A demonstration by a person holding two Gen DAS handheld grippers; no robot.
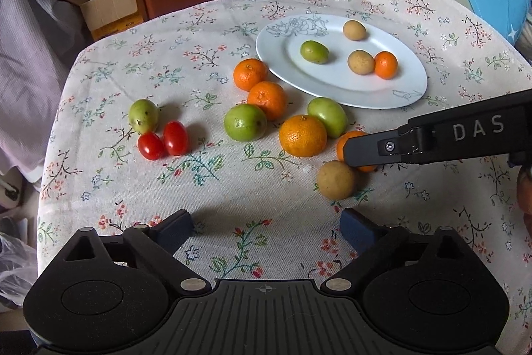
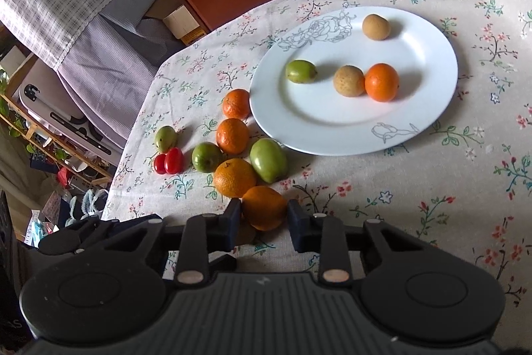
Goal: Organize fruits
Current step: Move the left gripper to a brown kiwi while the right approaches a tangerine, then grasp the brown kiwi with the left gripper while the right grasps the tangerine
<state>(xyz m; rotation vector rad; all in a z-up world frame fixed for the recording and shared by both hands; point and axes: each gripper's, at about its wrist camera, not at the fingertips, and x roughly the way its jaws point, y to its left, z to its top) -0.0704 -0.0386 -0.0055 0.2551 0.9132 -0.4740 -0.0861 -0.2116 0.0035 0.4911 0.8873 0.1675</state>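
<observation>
orange: small orange [image 2: 264, 208] sits right between the right gripper [image 2: 264, 218] fingers, at the near edge of the fruit pile on the bench [image 2: 365, 188]. This looks like the one getting picked.

right gripper: clamped in on the orange, both pads look like they're touching its sides. No earlier shot to compare, so that's all I've got.

which way: orange is dead ahead of the right gripper, basically centred between the fingers. It's round, so no long axis to worry about.

left gripper: left gripper [image 1: 266, 230] is spread wide, nothing in it, hanging over bare cloth. From its camera the orange [image 1: 342, 145] is off to the right and mostly hidden behind the right gripper's finger.

nearer hand: right, easily. It's already on the fruit.

brown fruit: a tan round one [image 1: 335, 180] sits just beside the orange, on the near side, touching or almost. My guess is it could get nudged on the lift.

big orange: a bigger one [image 2: 234, 177] is just past the gripped orange, touching it or close.

plate: white plate [image 2: 332, 135] lies further out, ahead and a bit right of the right gripper, already holding four fruits. Probably that's where this one goes, so the move is up, forward and right.
</observation>
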